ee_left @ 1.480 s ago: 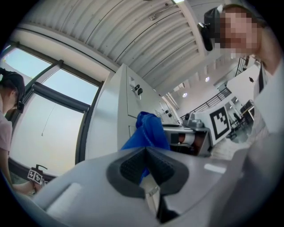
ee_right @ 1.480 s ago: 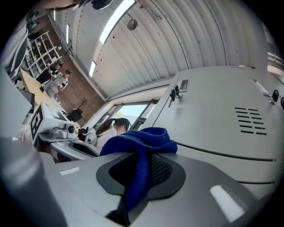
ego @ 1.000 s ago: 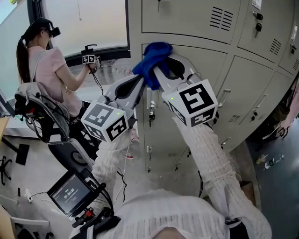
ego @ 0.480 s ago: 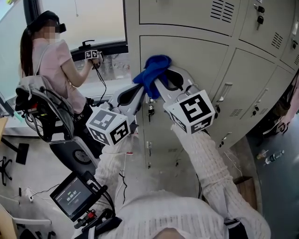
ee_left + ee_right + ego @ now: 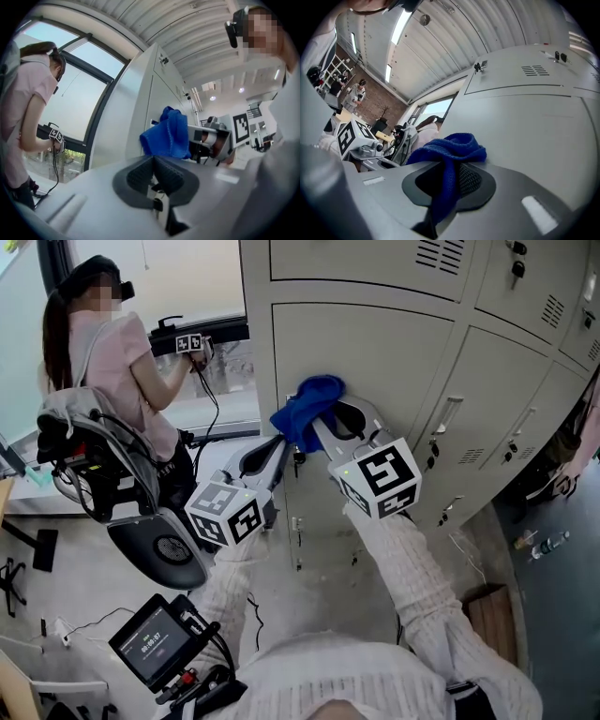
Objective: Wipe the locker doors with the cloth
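So right gripper (image 5: 449,182) is pinching the cloth (image 5: 306,406) against the locker door (image 5: 384,348). Left gripper (image 5: 153,171) is hovering shut, empty, near that door.

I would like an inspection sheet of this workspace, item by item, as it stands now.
Surface: grey locker door, shut.
Job's things: blue cloth, bunched at the door's left edge.
Clutter: bottle on the floor at right.
Grippers: right claw shut on the blue cloth; left claw shut, nothing between its pads, just below the cloth.
Cables: black cable hangs from another person's handheld device.
Surroundings: person in a pink top at the window; small screen low at left.
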A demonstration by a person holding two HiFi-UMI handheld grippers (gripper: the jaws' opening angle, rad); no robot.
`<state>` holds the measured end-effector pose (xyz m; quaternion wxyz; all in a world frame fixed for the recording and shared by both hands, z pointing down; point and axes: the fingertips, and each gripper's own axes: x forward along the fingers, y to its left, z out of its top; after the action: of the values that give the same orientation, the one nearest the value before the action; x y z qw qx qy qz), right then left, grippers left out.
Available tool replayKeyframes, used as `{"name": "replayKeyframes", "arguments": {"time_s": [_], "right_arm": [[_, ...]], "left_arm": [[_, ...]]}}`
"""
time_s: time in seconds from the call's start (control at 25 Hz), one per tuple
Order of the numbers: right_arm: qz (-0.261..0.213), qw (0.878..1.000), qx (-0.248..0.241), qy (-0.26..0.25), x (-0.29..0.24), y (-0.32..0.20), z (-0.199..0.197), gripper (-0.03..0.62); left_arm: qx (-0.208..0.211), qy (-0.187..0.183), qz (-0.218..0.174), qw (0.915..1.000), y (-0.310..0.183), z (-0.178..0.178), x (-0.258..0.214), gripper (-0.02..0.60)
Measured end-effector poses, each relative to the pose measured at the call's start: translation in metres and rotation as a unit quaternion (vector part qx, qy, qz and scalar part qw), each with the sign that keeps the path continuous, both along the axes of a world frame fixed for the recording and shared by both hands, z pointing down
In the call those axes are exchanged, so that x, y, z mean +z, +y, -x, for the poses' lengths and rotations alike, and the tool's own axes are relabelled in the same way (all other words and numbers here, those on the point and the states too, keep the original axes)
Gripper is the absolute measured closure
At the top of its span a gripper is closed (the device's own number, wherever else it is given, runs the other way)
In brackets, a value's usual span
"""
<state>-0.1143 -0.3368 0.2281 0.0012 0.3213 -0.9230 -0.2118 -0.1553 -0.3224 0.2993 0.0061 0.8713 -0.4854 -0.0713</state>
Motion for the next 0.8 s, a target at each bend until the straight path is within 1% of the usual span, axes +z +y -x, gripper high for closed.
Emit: {"name": "replayKeyframes", "arguments": {"time_s": [0.2, 0.4, 0.6, 0.8], "right_arm": [[0.016, 1.000, 0.005, 0.023, 0.029, -0.001, -0.004, 0.540], [0.037, 0.999, 0.004, 0.039, 0.063, -0.004, -0.009, 0.542], [0.073, 0.996, 0.000, 0.056, 0.100, -0.008, -0.017, 0.542], [0.099, 0.994, 0.000, 0.048, 0.125, -0.011, -0.021, 0.543]], "left_arm": [[-0.009, 0.015, 0.039, 0.9991, 0.002, 0.005, 0.033, 0.575], [-0.014, 0.035, 0.079, 0.9962, -0.001, 0.005, 0.072, 0.575], [0.002, 0.036, 0.121, 0.9920, -0.003, -0.010, 0.104, 0.575], [0.022, 0.044, 0.143, 0.9885, -0.002, -0.024, 0.120, 0.575]]}}
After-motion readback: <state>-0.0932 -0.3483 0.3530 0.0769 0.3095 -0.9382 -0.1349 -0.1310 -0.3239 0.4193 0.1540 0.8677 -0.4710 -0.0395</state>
